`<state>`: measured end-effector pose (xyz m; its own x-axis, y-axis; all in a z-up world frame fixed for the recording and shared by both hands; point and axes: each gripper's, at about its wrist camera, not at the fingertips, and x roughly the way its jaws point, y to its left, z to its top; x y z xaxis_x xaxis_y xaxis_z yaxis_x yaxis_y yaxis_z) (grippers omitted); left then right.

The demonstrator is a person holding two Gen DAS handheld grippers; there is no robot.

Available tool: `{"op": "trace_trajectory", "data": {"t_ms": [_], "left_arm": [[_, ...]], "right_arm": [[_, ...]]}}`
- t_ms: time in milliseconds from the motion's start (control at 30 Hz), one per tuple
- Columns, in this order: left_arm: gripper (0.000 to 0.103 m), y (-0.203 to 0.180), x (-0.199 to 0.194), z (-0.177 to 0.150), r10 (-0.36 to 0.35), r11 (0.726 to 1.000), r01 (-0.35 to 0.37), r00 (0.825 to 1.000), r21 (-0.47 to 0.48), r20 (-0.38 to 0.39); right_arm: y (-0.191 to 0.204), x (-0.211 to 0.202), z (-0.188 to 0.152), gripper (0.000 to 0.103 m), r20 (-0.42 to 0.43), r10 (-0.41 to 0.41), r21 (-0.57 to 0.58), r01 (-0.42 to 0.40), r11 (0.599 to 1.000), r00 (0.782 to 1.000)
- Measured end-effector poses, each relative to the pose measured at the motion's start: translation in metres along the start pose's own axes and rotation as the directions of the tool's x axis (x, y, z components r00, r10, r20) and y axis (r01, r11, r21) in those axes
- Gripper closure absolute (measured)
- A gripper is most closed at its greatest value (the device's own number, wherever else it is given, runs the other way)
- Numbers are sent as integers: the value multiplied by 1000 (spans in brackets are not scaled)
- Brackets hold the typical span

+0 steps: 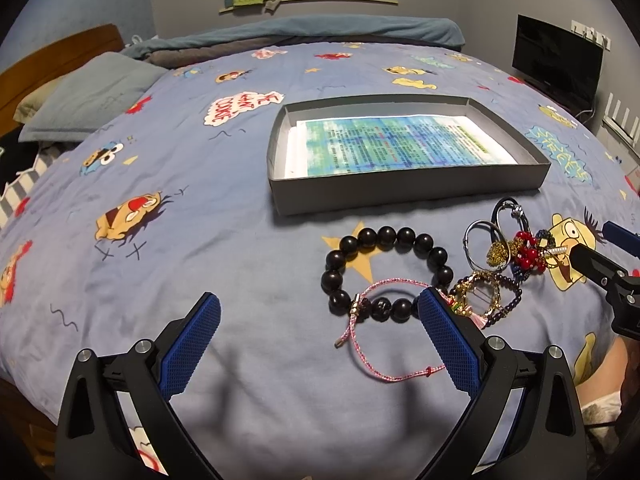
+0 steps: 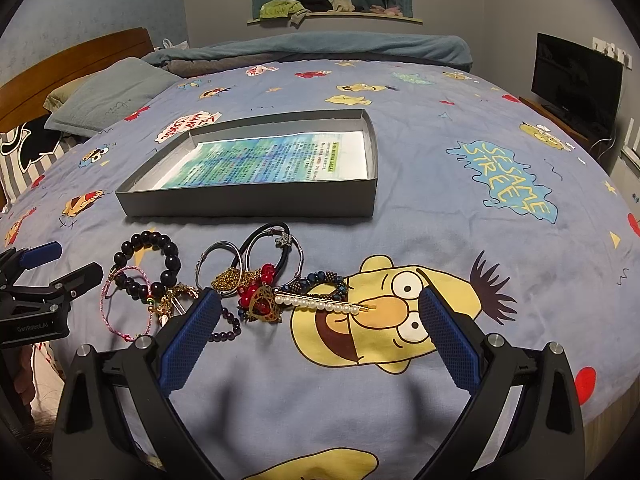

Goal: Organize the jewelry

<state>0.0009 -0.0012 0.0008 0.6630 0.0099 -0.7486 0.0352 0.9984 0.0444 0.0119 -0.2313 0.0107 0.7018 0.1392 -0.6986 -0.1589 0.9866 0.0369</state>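
Note:
A pile of jewelry lies on the blue cartoon bedsheet in front of a shallow grey box [image 1: 400, 186] [image 2: 248, 200] lined with a printed sheet. It holds a black bead bracelet [image 1: 386, 236] [image 2: 170, 258], a pink cord bracelet [image 1: 360, 354] [image 2: 105, 312], silver rings [image 1: 482, 240] [image 2: 218, 260], red beads [image 1: 528, 250] [image 2: 248, 292], a pearl hair clip [image 2: 320, 303] and a purple bead string [image 1: 510, 304] [image 2: 228, 334]. My left gripper [image 1: 320, 308] is open, with the pink and black bracelets between its fingers. My right gripper [image 2: 320, 306] is open around the pearl clip and also shows in the left wrist view [image 1: 596, 258].
Pillows [image 1: 88, 96] and a wooden headboard [image 2: 72, 60] are at the far left. A folded blanket [image 2: 312, 46] lies across the far edge of the bed. A dark monitor [image 2: 576, 80] stands at the right. A shelf with clothes [image 2: 332, 10] is on the back wall.

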Motion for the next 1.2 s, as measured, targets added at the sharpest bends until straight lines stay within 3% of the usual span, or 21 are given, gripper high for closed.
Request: {"op": "trace_trajectory", "data": {"t_ms": [433,800,1000,1200], "left_arm": [[5,1,3,-1,-6,1000,6,1000,-2,-10],[5,3,17,-7,-55,997,57,997,46,-52],[10,5,23,-17,-81,995,85,994,58,-77],[30,6,23,-18,-112,991,117,991,60,-79]], "right_arm": [[-1,1,-1,5,-5,2,1,-2,1000,1000],[-9,2,-2,5,-11,-3,9,3,1000,1000],[-18,5,-6,5,-25,8,16,-8,1000,1000],[-40,6,-10,5,-32,3,81,-1,997,999]]}}
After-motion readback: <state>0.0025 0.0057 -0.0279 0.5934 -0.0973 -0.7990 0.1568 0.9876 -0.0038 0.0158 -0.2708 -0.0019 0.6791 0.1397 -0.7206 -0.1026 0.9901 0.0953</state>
